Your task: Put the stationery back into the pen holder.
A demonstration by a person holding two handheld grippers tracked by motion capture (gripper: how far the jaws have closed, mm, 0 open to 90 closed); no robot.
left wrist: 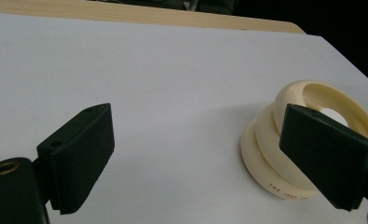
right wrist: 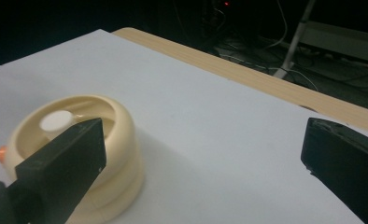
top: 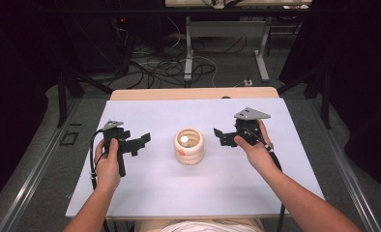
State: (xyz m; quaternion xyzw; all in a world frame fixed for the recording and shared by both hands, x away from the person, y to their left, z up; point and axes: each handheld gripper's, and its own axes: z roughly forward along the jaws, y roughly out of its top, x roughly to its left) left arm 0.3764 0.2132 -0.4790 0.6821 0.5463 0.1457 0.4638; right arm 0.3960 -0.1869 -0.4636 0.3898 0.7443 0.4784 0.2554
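A cream ribbed round holder [top: 188,146] stands upright at the middle of the white sheet, with a white disc [top: 184,140] inside it and a small orange tab [top: 181,152] on its side. My left gripper [top: 142,141] hovers left of it, jaws open and empty, pointing toward it. My right gripper [top: 221,135] sits to the holder's right, also open and empty. In the left gripper view the holder [left wrist: 272,140] lies partly behind the right jaw. In the right gripper view the holder [right wrist: 119,144] stands behind the left jaw, with the disc [right wrist: 56,121] showing.
The white sheet [top: 145,193] covers a wooden table whose bare strip [top: 193,93] shows at the far edge. Beyond it are dark floor, cables and metal table legs [top: 188,53]. Rails run along both sides.
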